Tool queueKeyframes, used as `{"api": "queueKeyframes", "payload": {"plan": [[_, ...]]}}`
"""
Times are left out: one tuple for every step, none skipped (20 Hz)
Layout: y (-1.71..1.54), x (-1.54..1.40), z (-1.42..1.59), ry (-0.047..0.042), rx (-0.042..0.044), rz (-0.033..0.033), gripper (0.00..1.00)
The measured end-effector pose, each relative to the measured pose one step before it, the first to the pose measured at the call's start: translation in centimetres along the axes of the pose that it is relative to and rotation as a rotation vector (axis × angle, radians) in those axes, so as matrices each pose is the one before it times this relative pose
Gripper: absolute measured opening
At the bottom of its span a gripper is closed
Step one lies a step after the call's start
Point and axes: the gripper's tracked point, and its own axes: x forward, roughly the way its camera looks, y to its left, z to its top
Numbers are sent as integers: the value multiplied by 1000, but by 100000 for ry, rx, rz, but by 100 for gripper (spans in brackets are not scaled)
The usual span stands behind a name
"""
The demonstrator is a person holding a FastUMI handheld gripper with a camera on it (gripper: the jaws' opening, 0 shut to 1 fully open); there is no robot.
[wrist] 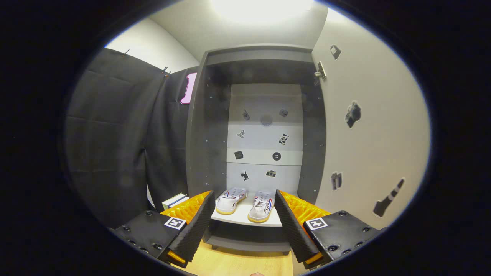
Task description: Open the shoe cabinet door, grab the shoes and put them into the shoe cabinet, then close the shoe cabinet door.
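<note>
1. Ahead of the gripper [244, 214], in the gripper view, stands the shoe cabinet [256, 153]: a dark grey carcass with a pale back panel carrying small dark stickers.
2. Cabinet door [368, 138]: swung open to the right, pale inner face, also marked with dark stickers.
3. Shoes [247, 203]: one pair, white with red and blue side stripes and tan soles, side by side on the cabinet's light lower shelf [245, 219], toes toward the gripper.
4. Jaws: spread wide, holding nothing; the shoes appear between the two fingers, beyond the tips.
5. Wooden floor [238, 262]: below the cabinet base.
6. Books [174, 200]: stacked left of the cabinet.
</note>
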Motion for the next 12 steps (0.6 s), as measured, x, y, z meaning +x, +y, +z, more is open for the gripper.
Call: {"api": "queueKeyframes", "payload": {"plan": [[-109, -1418, 416, -761, 521, -58, 97], [-241, -1468, 522, -1097, 172, -555, 97], [-393, -1411, 339, -439, 315, -633, 97], [-132, -1456, 374, 41, 797, 404, 97], [210, -1322, 283, -231, 1550, 1149, 97], [34, -1373, 508, -527, 1772, 1246, 97], [-28, -1200, 535, -899, 1295, 1657, 97], [-263, -1046, 380, -483, 464, 873, 97], [-763, -1059, 88, 129, -360, -502, 97], [-740, -1108, 154, 127, -534, -818, 96], [-650, -1006, 324, -67, -296, -568, 96], [-676, -941, 161, 21, -123, -572, 96]]}}
